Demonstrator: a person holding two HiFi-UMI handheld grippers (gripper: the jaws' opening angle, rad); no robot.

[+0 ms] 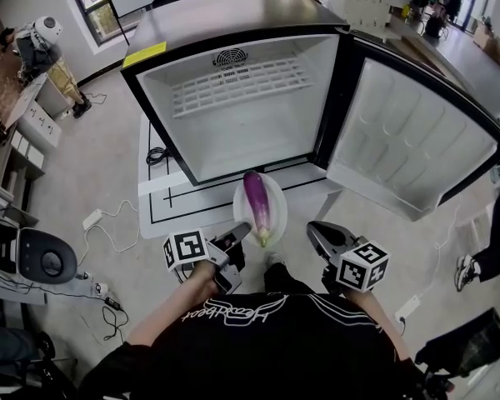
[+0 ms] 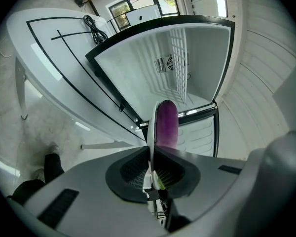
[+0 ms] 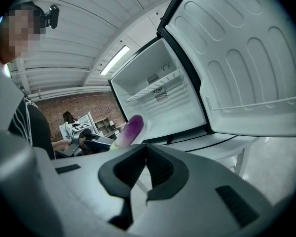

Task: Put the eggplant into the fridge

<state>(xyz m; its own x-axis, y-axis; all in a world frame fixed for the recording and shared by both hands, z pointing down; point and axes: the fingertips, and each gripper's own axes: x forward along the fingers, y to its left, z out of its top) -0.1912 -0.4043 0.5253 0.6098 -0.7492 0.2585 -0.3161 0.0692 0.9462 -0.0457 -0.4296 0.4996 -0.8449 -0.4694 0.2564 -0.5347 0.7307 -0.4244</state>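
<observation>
Eggplant [image 1: 258, 207] lies on the white plate [image 1: 277, 202] which my left gripper [image 1: 242, 230] pinches by its rim before the fridge [image 1: 233, 140], while my right gripper [image 1: 314, 228] has its jaws pressed together, empty.

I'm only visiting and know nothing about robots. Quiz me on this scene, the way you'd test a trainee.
1. True or false: the eggplant is already inside the fridge.
2. What do the left gripper's jaws clamp? A) the eggplant B) the plate's rim C) nothing
3. Fill in: the fridge door stands ____.

Key:
1. False. It lies on the plate, in front of the fridge.
2. B
3. open
</observation>
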